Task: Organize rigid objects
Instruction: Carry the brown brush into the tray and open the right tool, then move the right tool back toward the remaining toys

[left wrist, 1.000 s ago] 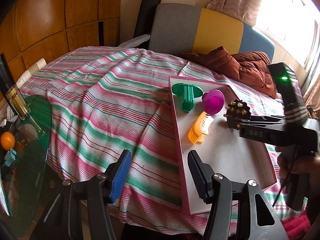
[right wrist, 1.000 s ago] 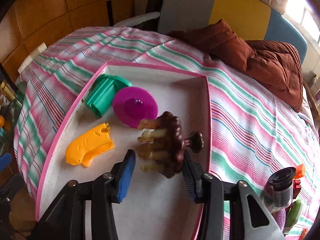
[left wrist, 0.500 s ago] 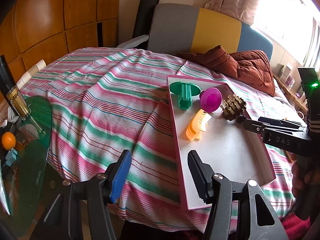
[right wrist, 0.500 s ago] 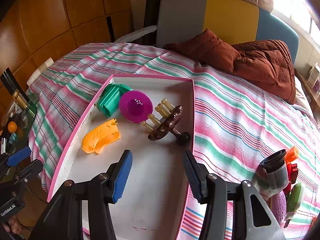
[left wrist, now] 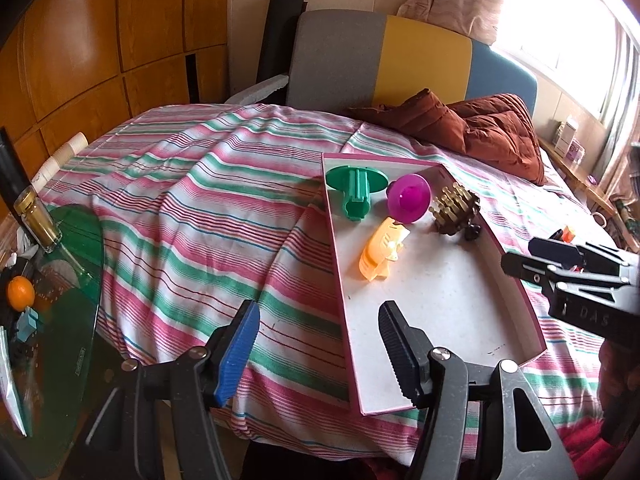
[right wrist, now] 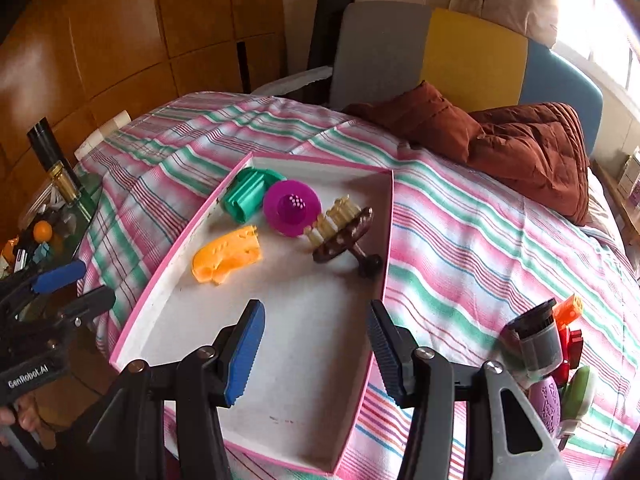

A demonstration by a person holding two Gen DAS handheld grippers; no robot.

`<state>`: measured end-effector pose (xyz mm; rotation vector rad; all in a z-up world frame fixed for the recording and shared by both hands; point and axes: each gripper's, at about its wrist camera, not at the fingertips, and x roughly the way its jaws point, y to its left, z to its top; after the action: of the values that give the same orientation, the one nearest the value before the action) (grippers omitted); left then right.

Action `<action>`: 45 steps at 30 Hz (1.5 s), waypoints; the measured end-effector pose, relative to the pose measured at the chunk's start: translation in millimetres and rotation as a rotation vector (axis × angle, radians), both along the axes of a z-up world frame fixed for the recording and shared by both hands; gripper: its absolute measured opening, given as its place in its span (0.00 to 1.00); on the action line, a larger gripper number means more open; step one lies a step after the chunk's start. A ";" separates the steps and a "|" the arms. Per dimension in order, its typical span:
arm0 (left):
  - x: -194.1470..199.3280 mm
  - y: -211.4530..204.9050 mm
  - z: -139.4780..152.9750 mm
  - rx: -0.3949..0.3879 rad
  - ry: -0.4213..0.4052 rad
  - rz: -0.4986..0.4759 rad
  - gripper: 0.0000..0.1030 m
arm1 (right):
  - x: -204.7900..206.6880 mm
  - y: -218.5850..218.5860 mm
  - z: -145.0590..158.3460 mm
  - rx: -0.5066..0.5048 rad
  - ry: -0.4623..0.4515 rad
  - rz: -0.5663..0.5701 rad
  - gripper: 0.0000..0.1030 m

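Right jaws empty, brown massager (right wrist: 343, 229) released, tray (right wrist: 168, 332)

1. The striped bedspread (right wrist: 460, 240) is showing as soft, matt woven cloth.
2. The pink-rimmed tray (right wrist: 384, 240) is looking like smooth, matt card.
3. The magenta funnel (right wrist: 292, 208) is gleaming as glossy plastic.
4. The wall panels (left wrist: 120, 40) are shining as polished wood.

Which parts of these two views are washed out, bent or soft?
Left wrist view: the window blows out white at upper right, and the tray edges bow from the fisheye. Right wrist view: glare fills the upper right corner, the toy pile at the lower right edge looks slightly soft.
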<state>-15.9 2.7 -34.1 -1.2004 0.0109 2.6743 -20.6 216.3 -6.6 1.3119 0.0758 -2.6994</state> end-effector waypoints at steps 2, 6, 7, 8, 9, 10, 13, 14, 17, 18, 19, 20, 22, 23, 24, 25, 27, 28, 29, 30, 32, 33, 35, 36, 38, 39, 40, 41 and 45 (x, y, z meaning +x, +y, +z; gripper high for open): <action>0.6 2.2 0.2 -0.005 0.002 -0.004 0.61 | 2.6 4.2 -2.6 -0.014 -0.007 -0.006 0.52; 1.1 5.1 0.7 -0.011 0.004 -0.009 0.61 | 7.0 13.4 -4.7 -0.022 -0.013 -0.019 0.52; 0.9 5.8 0.7 -0.013 0.003 -0.010 0.61 | 8.2 15.9 -4.3 -0.021 -0.012 -0.021 0.52; 0.9 6.7 0.7 -0.014 0.003 -0.012 0.61 | 9.6 18.1 -4.1 -0.019 -0.010 -0.025 0.52; 0.9 7.8 0.7 -0.018 0.004 -0.015 0.61 | 10.8 20.9 -3.6 -0.015 -0.008 -0.030 0.51; 1.0 9.3 0.8 -0.023 0.005 -0.019 0.61 | 12.1 24.1 -3.2 -0.012 -0.005 -0.036 0.52; 2.2 14.2 1.6 -0.033 0.010 -0.034 0.61 | 15.1 37.7 -0.7 -0.003 -0.002 -0.060 0.52; 2.5 15.8 1.8 -0.035 0.010 -0.038 0.61 | 15.3 42.9 0.6 0.004 0.001 -0.072 0.51; 2.7 19.4 2.7 -0.038 0.013 -0.045 0.61 | 16.7 63.1 4.6 0.013 0.010 -0.120 0.51; 2.6 20.7 3.0 -0.040 0.013 -0.047 0.61 | 17.2 71.2 6.6 0.021 0.015 -0.141 0.51; 2.2 22.2 3.0 -0.042 0.011 -0.049 0.61 | 17.9 80.3 8.3 0.029 0.022 -0.164 0.52; 2.0 23.7 3.2 -0.044 0.009 -0.051 0.61 | 18.7 90.5 9.7 0.030 0.028 -0.190 0.51; 1.8 26.7 3.6 -0.048 0.008 -0.055 0.61 | 21.2 111.7 12.3 0.022 0.041 -0.246 0.51; 1.8 28.7 3.8 -0.051 0.008 -0.058 0.61 | 22.7 121.7 12.8 0.026 0.048 -0.275 0.51; 1.6 30.6 4.2 -0.054 0.008 -0.063 0.61 | 23.7 132.9 12.9 0.029 0.055 -0.308 0.51; 1.4 32.5 4.5 -0.057 0.010 -0.068 0.61 | 24.7 143.8 12.0 0.027 0.056 -0.337 0.51; 1.0 37.3 4.9 -0.066 0.011 -0.080 0.61 | 29.0 166.2 8.0 0.018 0.053 -0.396 0.52; 0.7 39.7 5.2 -0.068 0.011 -0.085 0.61 | 32.5 177.3 5.6 0.014 0.056 -0.433 0.51; 0.0 42.3 5.7 -0.068 0.009 -0.092 0.61 | 37.7 188.4 3.4 0.008 0.062 -0.474 0.51; -0.1 44.8 6.3 -0.067 0.009 -0.099 0.61 | 43.1 199.6 1.2 -0.002 0.068 -0.520 0.51; 0.8 50.6 8.5 -0.062 0.010 -0.114 0.61 | 52.8 223.5 -4.6 -0.027 0.049 -0.655 0.52; 1.6 53.5 9.7 -0.057 0.013 -0.125 0.61 | 56.2 234.9 -5.7 -0.061 0.039 -0.713 0.52; 3.5 59.8 10.8 -0.059 0.021 -0.141 0.61 | 62.0 251.4 -4.4 -0.124 0.052 -0.773 0.52; 4.3 62.8 10.7 -0.058 0.017 -0.152 0.61 | 63.4 255.7 -4.2 -0.125 0.051 -0.798 0.52; 4.8 69.7 10.4 -0.055 0.003 -0.180 0.61 | 65.7 262.6 -6.3 -0.128 0.031 -0.851 0.52; 5.3 73.8 10.7 -0.054 -0.001 -0.195 0.61 | 67.6 266.7 -8.7 -0.147 0.017 -0.875 0.52; 6.3 78.1 11.8 -0.053 -0.001 -0.209 0.61 | 69.2 271.2 -11.5 -0.174 0.002 -0.893 0.52; 6.9 81.9 13.2 -0.049 -0.002 -0.221 0.61 | 70.2 275.6 -13.9 -0.204 -0.010 -0.904 0.52; 5.6 105.8 22.5 -0.002 -0.019 -0.300 0.61 | 81.1 285.0 -10.4 -0.253 0.013 -0.952 0.52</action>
<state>-10.3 108.5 -11.6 -1.1253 0.1766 2.4023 60.5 501.3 -17.0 1.4957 -1.1179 -3.2433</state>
